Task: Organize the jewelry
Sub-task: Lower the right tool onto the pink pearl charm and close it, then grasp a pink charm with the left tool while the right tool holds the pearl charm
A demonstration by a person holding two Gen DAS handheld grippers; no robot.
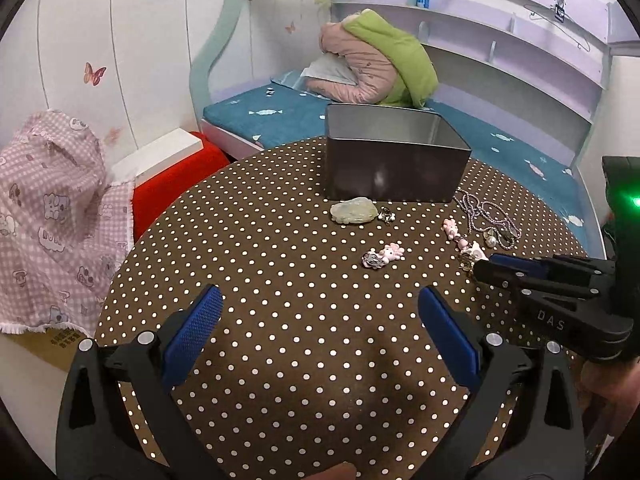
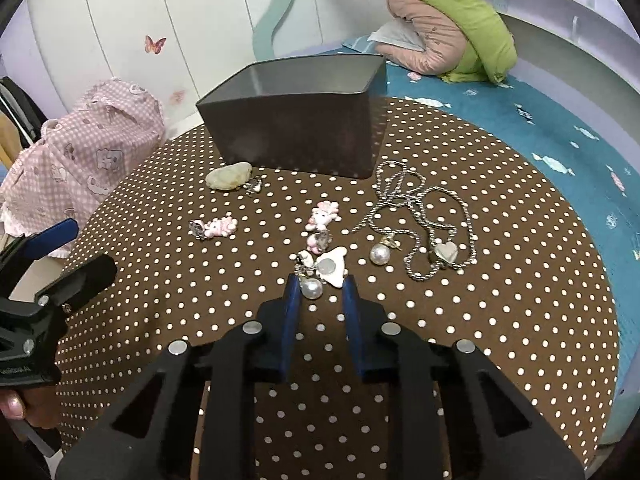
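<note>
A dark open metal tin [image 1: 396, 160] [image 2: 296, 128] stands at the far side of a round table with a brown polka-dot cloth [image 1: 280, 264] [image 2: 480, 320]. In front of it lie a pale green stone [image 1: 354, 210] [image 2: 230, 176], pink cat charms [image 1: 386, 255] [image 2: 218, 227] [image 2: 324, 212], a silver chain with a heart pendant [image 2: 440, 240] [image 1: 490, 216] and a pearl [image 2: 380, 255]. My right gripper [image 2: 322, 282] [image 1: 486, 266] is open, its blue pads flanking a pearl earring [image 2: 312, 288] beside a white charm [image 2: 332, 269]. My left gripper [image 1: 320, 304] is open and empty over bare cloth.
A bed with a blue sheet [image 1: 280, 116] and a pink and green quilt [image 1: 376, 64] lies behind the table. A pink checked cloth [image 1: 52, 216] [image 2: 80, 160] hangs at the left, beside a red box [image 1: 180, 180]. White shelves [image 1: 500, 52] line the back wall.
</note>
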